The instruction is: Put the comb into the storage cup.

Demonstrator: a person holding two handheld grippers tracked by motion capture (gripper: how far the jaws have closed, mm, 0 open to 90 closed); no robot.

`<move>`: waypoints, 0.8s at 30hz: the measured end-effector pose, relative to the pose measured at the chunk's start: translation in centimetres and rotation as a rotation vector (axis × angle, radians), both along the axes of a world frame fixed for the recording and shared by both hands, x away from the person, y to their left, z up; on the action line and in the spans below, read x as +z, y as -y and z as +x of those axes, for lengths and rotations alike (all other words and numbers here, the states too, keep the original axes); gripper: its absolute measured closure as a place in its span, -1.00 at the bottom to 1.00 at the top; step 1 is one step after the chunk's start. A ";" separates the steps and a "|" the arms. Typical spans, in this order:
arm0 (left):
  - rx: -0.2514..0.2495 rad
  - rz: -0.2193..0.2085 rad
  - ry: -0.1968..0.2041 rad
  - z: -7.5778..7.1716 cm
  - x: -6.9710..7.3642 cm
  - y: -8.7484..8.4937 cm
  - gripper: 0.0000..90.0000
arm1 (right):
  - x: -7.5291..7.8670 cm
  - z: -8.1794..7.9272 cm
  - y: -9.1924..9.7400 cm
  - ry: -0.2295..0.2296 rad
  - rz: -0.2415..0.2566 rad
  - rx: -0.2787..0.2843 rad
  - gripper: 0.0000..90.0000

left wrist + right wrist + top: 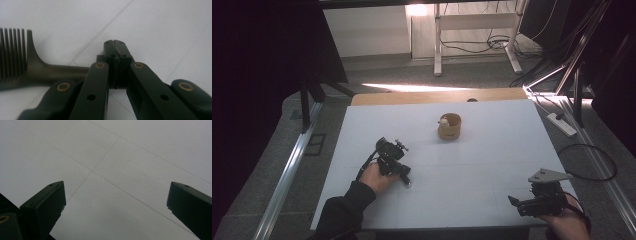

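My left gripper [115,45] has its jaws pressed together, tips low over the white table. A dark comb [37,71] lies at its left, teeth pointing away, and its handle runs in under the left jaw. No part of the comb shows between the pads. In the high view the left gripper [403,175] sits left of the table's middle, held by a hand in a dark sleeve. My right gripper [115,202] stands open over bare table with nothing between its jaws. The high view has the right gripper [518,204] near the front right corner.
A small wooden cup [449,126] with a pale object inside stands at the middle back of the white table [492,150]. A power strip [562,124] and cables lie on the floor to the right. Metal rails run along both sides of the table.
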State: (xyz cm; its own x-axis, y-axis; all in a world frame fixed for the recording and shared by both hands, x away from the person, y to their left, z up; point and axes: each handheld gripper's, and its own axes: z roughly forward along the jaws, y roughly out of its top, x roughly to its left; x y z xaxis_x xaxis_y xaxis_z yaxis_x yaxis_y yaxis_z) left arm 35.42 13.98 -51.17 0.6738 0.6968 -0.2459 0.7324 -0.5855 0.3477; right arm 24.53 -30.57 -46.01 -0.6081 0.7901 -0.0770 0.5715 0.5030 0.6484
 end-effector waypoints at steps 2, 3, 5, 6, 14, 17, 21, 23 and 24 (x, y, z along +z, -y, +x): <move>0.001 0.006 -0.004 -0.4 0.0 -0.3 0.97 | 0.0 0.0 0.0 0.001 -0.001 0.001 -0.94; 0.008 0.004 -0.009 -0.7 0.0 -0.6 0.97 | 0.0 0.0 0.0 0.000 -0.001 0.001 -0.94; 0.015 0.000 -0.022 -1.0 0.0 -1.2 0.97 | 0.0 0.0 0.0 0.000 -0.002 0.001 -0.94; 0.018 0.000 -0.026 -1.2 0.0 -1.4 0.97 | 0.0 0.0 0.0 0.000 -0.003 0.001 -0.94; 0.066 0.018 -0.044 -2.4 -0.2 -3.9 0.97 | 0.0 0.0 -0.1 0.000 -0.005 0.004 -0.94; 0.084 0.020 -0.048 -2.7 -0.2 -4.8 0.97 | 0.0 0.1 -0.1 -0.001 -0.006 0.005 -0.94; 0.111 0.026 -0.042 -3.2 0.0 -5.8 0.96 | 0.0 0.1 -0.2 -0.001 -0.010 0.006 -0.94; 0.126 0.019 -0.039 -3.3 0.0 -6.3 0.97 | 0.0 0.1 -0.2 -0.001 -0.010 0.007 -0.94; 0.131 0.016 -0.039 -3.4 0.0 -6.5 0.96 | 0.0 0.1 -0.2 -0.001 -0.010 0.007 -0.94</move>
State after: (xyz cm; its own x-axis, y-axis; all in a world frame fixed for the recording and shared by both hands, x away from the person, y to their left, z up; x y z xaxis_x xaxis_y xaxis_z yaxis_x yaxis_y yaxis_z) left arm 32.06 20.49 -51.18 0.5671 0.7822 -0.2582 0.8157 -0.4896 0.3083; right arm 24.62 -30.39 -46.04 -0.6135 0.7852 -0.0843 0.5690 0.5135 0.6423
